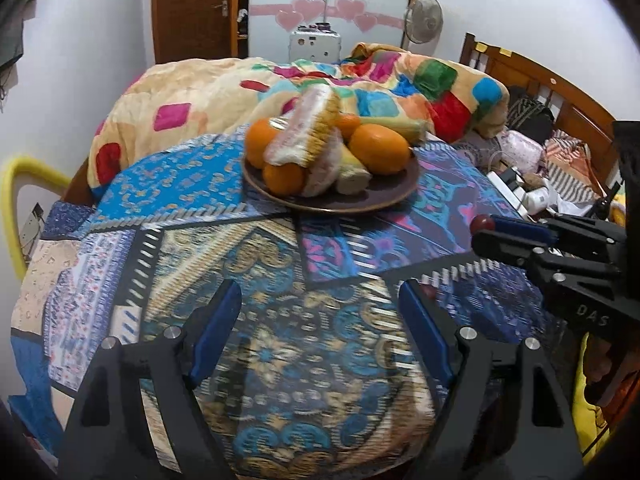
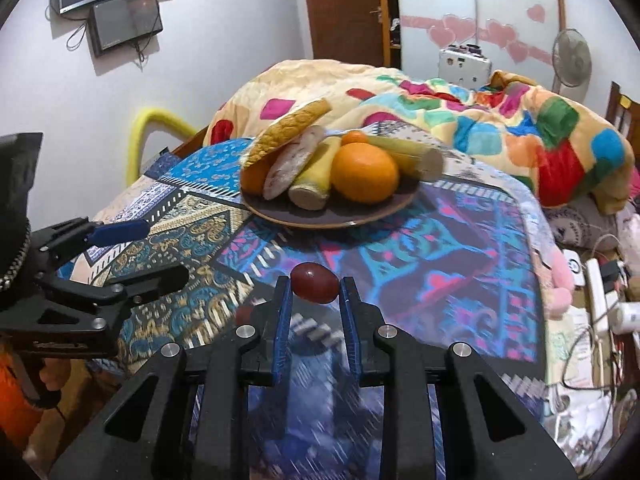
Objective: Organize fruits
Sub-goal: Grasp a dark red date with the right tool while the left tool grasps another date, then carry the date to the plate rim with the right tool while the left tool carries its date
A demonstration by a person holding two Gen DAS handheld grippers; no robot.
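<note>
A brown plate (image 1: pixel 360 200) (image 2: pixel 360 216) on the patterned cloth holds several oranges (image 1: pixel 380 148) (image 2: pixel 366 174), pale bananas (image 1: pixel 352 178) (image 2: pixel 312 184) and wrapped bread (image 1: pixel 308 128) (image 2: pixel 288 136). My right gripper (image 2: pixel 314 288) is shut on a small dark red fruit (image 2: pixel 314 283) held above the cloth, in front of the plate. It shows at the right in the left wrist view (image 1: pixel 482 230), the red fruit (image 1: pixel 482 223) at its tips. My left gripper (image 1: pixel 320 304) is open and empty over the cloth, short of the plate; it also shows at the left in the right wrist view (image 2: pixel 160 252).
The patchwork cloth (image 1: pixel 280 280) covers a table beside a bed with a colourful blanket (image 1: pixel 400 80). Cables, a power strip and clutter (image 2: pixel 600 300) lie off the right edge. A yellow padded bar (image 1: pixel 16 200) stands at the left.
</note>
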